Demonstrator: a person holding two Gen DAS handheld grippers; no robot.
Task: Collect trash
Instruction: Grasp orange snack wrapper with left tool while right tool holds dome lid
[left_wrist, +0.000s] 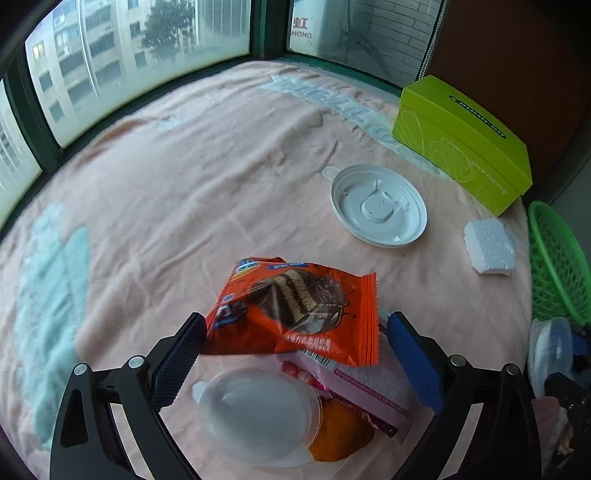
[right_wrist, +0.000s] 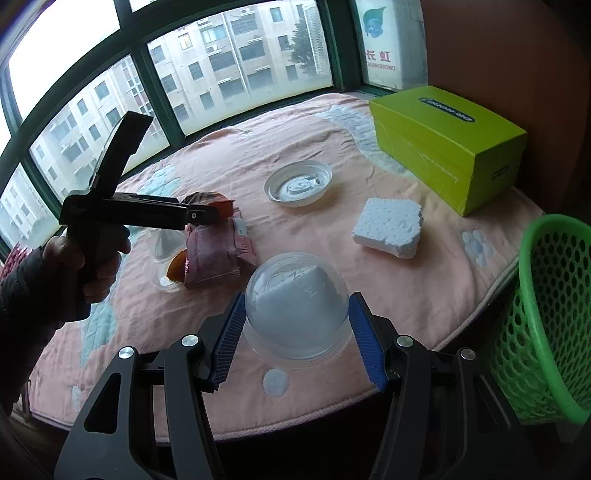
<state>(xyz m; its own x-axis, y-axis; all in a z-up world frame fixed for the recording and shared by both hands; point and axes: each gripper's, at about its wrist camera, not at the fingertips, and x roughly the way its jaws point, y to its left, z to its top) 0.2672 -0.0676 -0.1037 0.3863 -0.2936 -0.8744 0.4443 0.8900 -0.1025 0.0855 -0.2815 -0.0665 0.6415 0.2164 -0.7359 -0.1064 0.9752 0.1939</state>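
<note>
At 9 o'clock on the pink quilted cloth (right_wrist: 229, 155), the left gripper (left_wrist: 295, 350) is held spread wide over an orange snack wrapper (left_wrist: 295, 310), no pad pressing it. At 6 o'clock, a clear domed plastic lid (right_wrist: 297, 302) is pinched by the right gripper (right_wrist: 297, 336). At 3 o'clock stands a green mesh plastic basket (right_wrist: 546, 317)

The left gripper (left_wrist: 291, 354) points steeply down with its 2 jaws spread wide and nothing pressed between them. A hand (right_wrist: 79, 269) in a dark sleeve (right_wrist: 26, 295) grips its handle. The right gripper (right_wrist: 297, 334) points forward and down, its 2 jaws closed on a clear plastic dome (right_wrist: 297, 314).
</note>
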